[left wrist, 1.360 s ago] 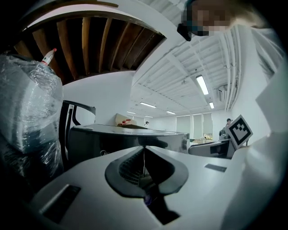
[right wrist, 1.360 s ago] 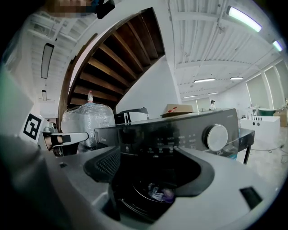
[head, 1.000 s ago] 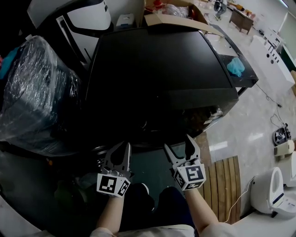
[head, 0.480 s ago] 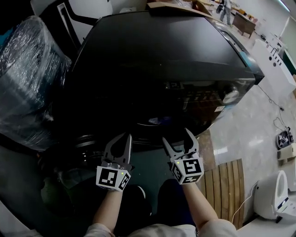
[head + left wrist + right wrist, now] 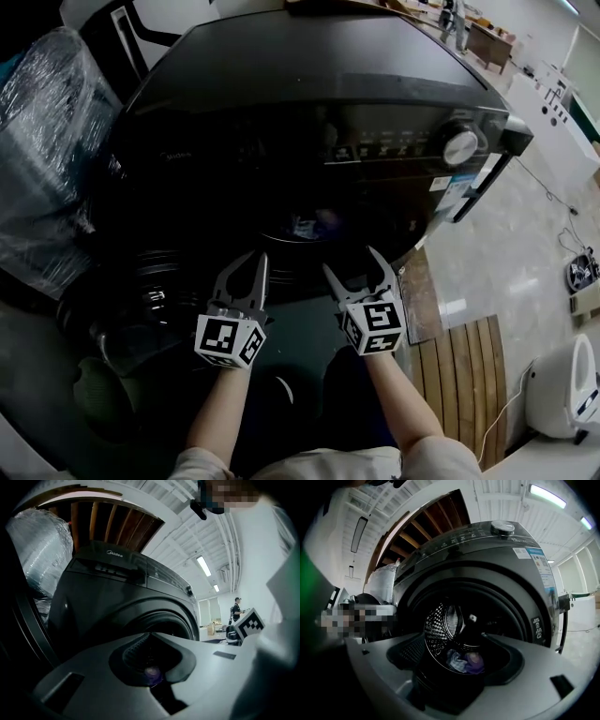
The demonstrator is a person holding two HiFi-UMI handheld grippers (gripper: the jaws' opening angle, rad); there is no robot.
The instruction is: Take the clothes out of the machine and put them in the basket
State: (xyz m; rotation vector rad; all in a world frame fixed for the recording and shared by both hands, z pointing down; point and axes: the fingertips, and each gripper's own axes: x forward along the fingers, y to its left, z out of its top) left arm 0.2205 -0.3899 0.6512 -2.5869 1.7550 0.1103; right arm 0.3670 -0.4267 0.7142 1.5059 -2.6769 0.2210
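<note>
Left gripper (image 5: 253, 259) hangs low before the dark grey front-loading washing machine (image 5: 309, 84), and its own view shows its jaws meeting at the tips with nothing between them. Right gripper (image 5: 352, 260) hangs just beside it with jaws spread and empty. Only the right gripper view looks through that gap into the perforated steel drum (image 5: 438, 625), where crumpled blue and purple clothes (image 5: 464, 661) lie at the bottom. The head view catches just a faint bluish patch in the round opening, and the left gripper view shows the smooth machine front and dark port rim but no laundry. From above, the machine's flat glossy top, its control strip and a round silver dial (image 5: 460, 147) show. The round machine door (image 5: 141, 295) stands swung open to the left. A bulky shape wrapped in crinkled clear plastic film (image 5: 42, 122) stands to the machine's left, and a slatted wooden floor mat (image 5: 464, 375) lies on the pale floor to the right.
</note>
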